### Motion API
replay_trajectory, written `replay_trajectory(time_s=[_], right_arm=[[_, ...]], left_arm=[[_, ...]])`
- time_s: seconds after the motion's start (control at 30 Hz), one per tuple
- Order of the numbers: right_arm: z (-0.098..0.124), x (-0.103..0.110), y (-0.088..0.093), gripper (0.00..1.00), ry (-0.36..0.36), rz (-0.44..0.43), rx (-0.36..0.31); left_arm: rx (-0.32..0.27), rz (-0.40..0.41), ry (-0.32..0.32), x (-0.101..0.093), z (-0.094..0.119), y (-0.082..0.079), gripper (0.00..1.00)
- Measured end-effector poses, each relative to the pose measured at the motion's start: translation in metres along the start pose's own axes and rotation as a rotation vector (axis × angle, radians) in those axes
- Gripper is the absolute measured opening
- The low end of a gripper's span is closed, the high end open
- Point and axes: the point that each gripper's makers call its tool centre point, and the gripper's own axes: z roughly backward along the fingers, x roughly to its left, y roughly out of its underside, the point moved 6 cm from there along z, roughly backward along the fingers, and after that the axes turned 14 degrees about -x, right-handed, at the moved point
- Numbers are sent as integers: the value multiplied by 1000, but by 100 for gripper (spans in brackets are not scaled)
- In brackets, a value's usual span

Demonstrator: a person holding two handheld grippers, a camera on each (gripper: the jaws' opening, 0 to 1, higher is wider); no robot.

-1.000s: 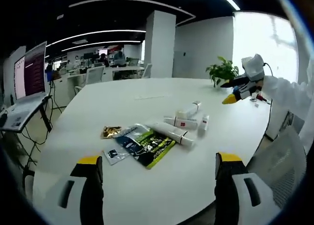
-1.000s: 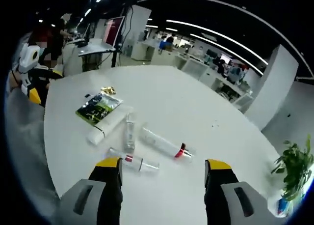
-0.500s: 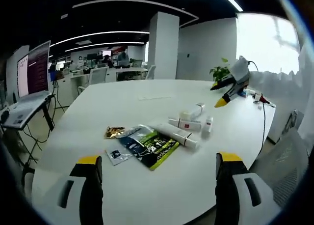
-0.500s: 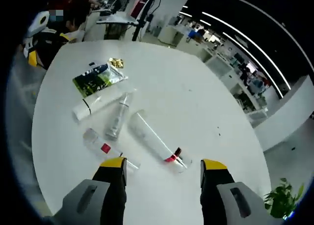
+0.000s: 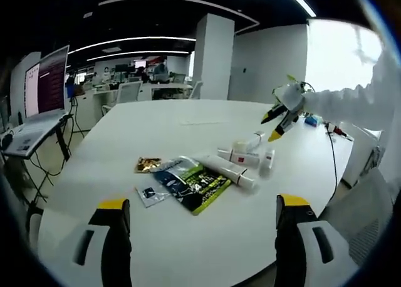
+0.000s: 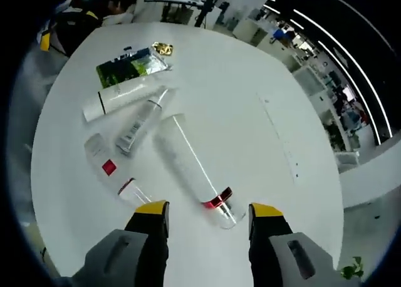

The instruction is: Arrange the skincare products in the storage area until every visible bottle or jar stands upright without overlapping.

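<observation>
Close in, the right claw (image 6: 208, 212) stands spread and empty, low over the white round counter (image 6: 250, 99), its yellow-tipped jaws flanking the clear cap end of a long frosted bottle with a red neck band (image 6: 191, 168) that lies flat. Just left of it lies a shorter clear bottle with a red square label (image 6: 111, 170), also on its side, and beyond that a slim clear tube (image 6: 141, 121) and a white tube with a black band (image 6: 118, 98), all lying down and near one another without overlapping. Farther on rest a green and black foil sachet (image 6: 130, 65) and a small gold wrapper (image 6: 163, 48).

From the left gripper view, the left claw (image 5: 197, 208) is spread wide and empty near the counter's near edge, well apart from the cluster. That view adds a small clear packet (image 5: 150, 193) beside the sachet (image 5: 191, 183) and shows the right claw (image 5: 276, 125) hanging above the lying bottles (image 5: 241, 155), held by a white sleeve (image 5: 351, 102). Bare counter surrounds the group on every side, widest toward the far edge.
</observation>
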Motion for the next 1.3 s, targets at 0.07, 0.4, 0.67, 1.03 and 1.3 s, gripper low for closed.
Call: replay_trajectory(time_s=[0.07,0.4,0.67,1.03,1.3], right_arm=[[-4,-1,4,44,-27,19,28],[-28,-7,14,40,-123,90,114],[-39,-20,23,37,-175,159,159],[-50,-23,22,35,-321,225,208],[-57,-21,21,30,-462,277,228]], left_arm=[[4,-2,0,-2,0,0,90],[12,3,-8,-10,-1,-2,90],[18,6,-20,-12,-1,-3,90],[37,3,-33,-11,-1,-1,90],[49,6,-35,-10,-2,1,90]])
